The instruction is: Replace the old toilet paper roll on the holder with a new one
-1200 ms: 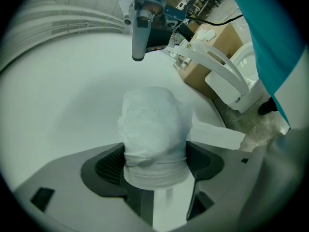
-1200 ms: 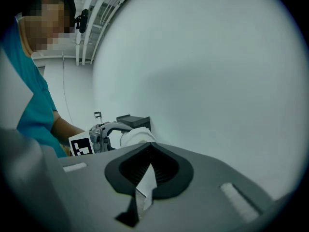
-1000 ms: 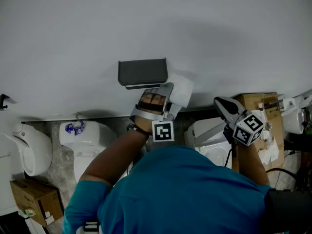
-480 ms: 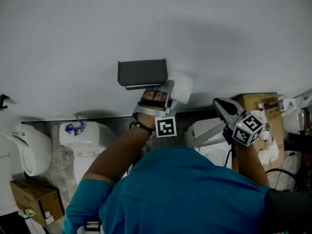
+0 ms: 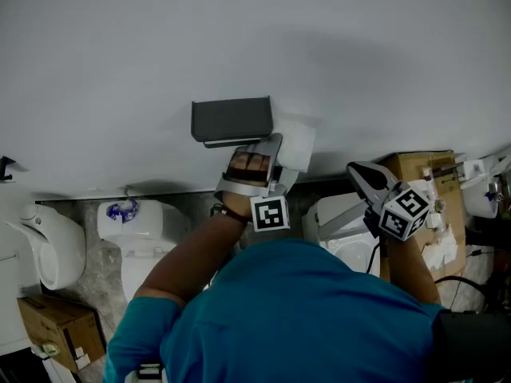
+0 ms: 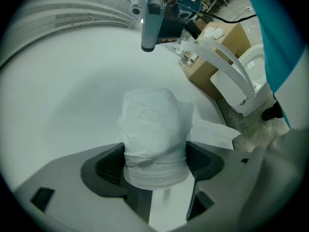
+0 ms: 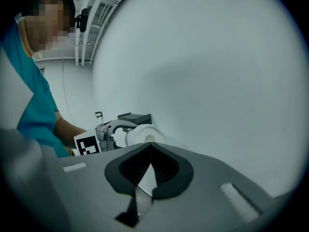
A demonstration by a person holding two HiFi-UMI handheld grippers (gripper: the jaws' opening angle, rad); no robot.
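A white toilet paper roll (image 5: 292,144) (image 6: 153,134) sits clamped between the jaws of my left gripper (image 5: 275,156) (image 6: 155,162), just right of and slightly below the dark grey wall holder (image 5: 232,119). In the right gripper view the roll (image 7: 144,134) shows end-on beside the holder (image 7: 134,117). A loose paper tail (image 6: 212,132) hangs off the roll. My right gripper (image 5: 361,174) (image 7: 148,154) is shut and empty, held off to the right near the wall.
A white wall (image 5: 239,30) fills the upper view. Below lie toilets (image 5: 140,226), a urinal (image 5: 52,246), cardboard boxes (image 5: 435,186) and a white toilet seat (image 5: 343,222). A metal bar (image 6: 152,18) hangs in the left gripper view.
The left gripper with the roll has barely shifted, staying next to the holder. The right gripper has stayed in place.
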